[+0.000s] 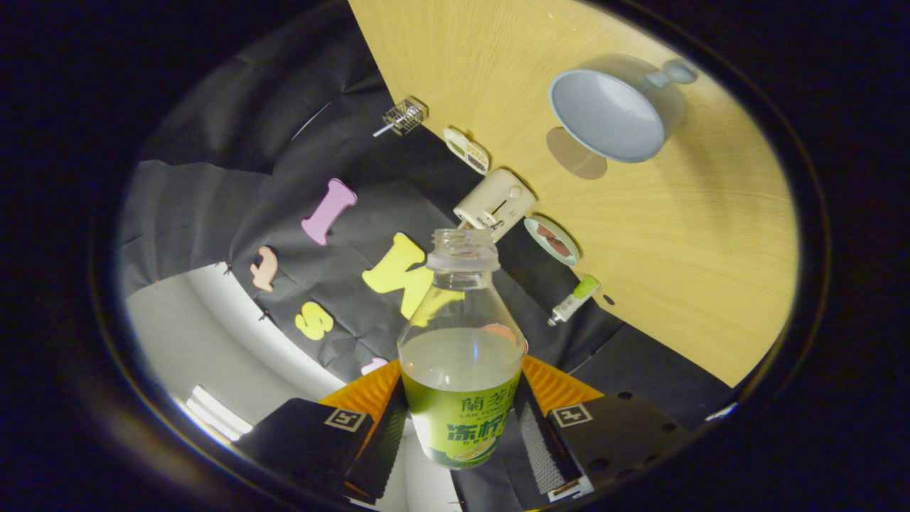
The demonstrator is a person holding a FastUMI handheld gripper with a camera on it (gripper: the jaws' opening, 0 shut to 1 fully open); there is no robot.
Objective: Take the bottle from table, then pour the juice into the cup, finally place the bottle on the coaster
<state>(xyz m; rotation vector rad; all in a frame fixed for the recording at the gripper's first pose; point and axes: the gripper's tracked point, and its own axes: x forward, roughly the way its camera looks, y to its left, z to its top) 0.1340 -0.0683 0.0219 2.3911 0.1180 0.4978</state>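
An uncapped clear bottle (461, 348) with a green label and pale juice filling its lower half sits between my fingers, and my gripper (462, 427) is shut on its labelled body. The whole view is rolled steeply, so the wooden table (675, 235) appears tilted beyond the bottle. A grey cup (611, 110) with a handle stands on the table well beyond the bottle's mouth. Just beside the cup lies a round brown coaster (576, 153), partly covered by it. The bottle's open mouth (463, 245) is apart from the cup.
Along the table's far edge, against the black cloth wall, stand a small wire basket (404, 116), a small dish (466, 149), a cream toaster-like box (495, 203), a small plate (552, 240) and a little green-capped tube (574, 300).
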